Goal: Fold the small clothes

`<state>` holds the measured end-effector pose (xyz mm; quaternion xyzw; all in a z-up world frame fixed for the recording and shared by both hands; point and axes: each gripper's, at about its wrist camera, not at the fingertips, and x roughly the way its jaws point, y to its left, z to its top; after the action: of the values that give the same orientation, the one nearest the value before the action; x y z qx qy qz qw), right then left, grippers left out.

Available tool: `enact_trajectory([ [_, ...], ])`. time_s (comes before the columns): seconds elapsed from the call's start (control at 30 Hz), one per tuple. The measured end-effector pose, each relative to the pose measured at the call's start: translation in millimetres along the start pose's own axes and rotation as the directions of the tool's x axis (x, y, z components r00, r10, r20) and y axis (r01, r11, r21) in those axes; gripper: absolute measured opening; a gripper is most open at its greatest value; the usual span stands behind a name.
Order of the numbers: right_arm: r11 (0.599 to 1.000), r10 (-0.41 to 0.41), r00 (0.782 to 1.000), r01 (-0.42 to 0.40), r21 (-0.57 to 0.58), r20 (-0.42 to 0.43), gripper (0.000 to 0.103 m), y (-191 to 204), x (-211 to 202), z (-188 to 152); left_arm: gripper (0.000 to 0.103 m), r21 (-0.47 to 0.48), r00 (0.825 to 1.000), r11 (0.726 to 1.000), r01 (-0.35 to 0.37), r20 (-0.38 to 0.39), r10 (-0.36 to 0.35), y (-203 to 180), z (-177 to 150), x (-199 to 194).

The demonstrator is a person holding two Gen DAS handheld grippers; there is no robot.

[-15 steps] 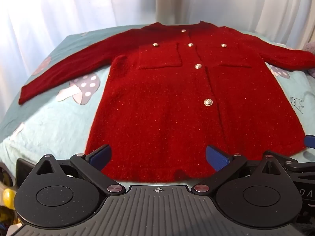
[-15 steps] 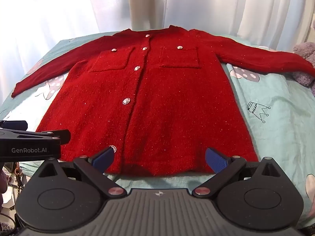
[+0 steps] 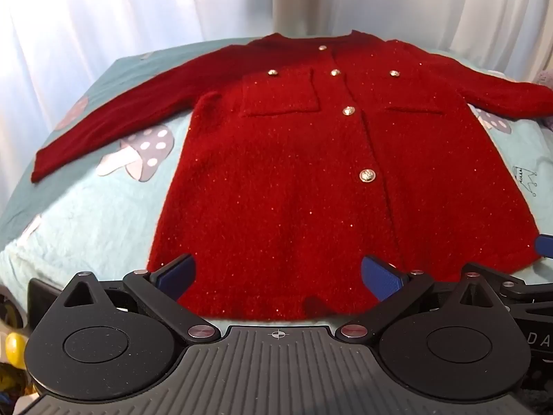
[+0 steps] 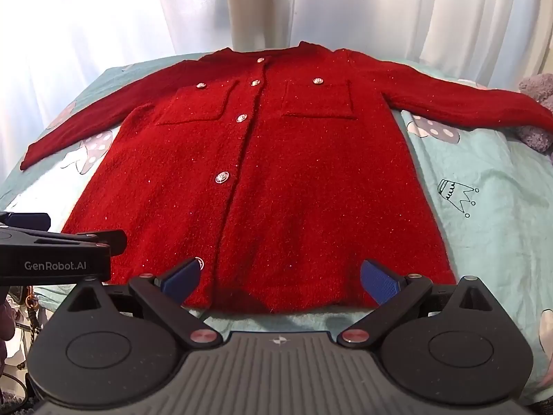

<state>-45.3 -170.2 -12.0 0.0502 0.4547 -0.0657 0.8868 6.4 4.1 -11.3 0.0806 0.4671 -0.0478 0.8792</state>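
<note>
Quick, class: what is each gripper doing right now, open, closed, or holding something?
Left gripper: open, holding nothing, above the red cardigan's hem.
Right gripper: open, holding nothing, above the same hem.

Little changed. From the left gripper (image 3: 277,275), the cardigan (image 3: 293,190) filled slightly more of the view, its collar (image 3: 311,39) higher and its hem (image 3: 262,311) lower, so the gripper perhaps eased closer. In the right view its finger reached slightly further over the cardigan.

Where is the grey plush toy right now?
In the right wrist view, the grey plush toy sits at the far right edge of the mint bedsheet, beside the red knit cardigan's sleeve cuff.
</note>
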Motion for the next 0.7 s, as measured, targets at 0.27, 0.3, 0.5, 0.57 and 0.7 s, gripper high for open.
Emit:
enact_trajectory([
  [0.27,1.000,0.001,1.000,-0.001,0.000,-0.006,0.099,0.4,0.6,-2.2,0.103,-0.002,1.000,1.000,0.003,-0.005,-0.003,1.3,-1.7,1.8],
  [0.3,1.000,0.000,1.000,0.000,0.000,-0.006,0.099,0.1,0.6,-1.9,0.103,-0.002,1.000,1.000,0.004,-0.007,-0.004,1.1,-1.5,1.8],
  [0.5,1.000,-0.002,1.000,0.002,0.000,-0.006,0.099,-1.0,-0.8,-2.7,0.103,-0.004,1.000,1.000,0.006,-0.009,-0.006,-0.7,-1.6,1.0],
  [0.57,1.000,-0.001,1.000,0.001,-0.001,-0.006,0.099,-1.0,-1.0,-3.1,0.103,-0.005,1.000,1.000,0.007,-0.010,-0.007,-0.7,-2.0,1.2],
  [0.7,1.000,-0.001,1.000,0.001,-0.002,-0.007,0.099,-1.0,-1.2,-2.3,0.103,-0.009,1.000,1.000,0.008,-0.012,-0.009,-0.9,-2.3,0.5],
])
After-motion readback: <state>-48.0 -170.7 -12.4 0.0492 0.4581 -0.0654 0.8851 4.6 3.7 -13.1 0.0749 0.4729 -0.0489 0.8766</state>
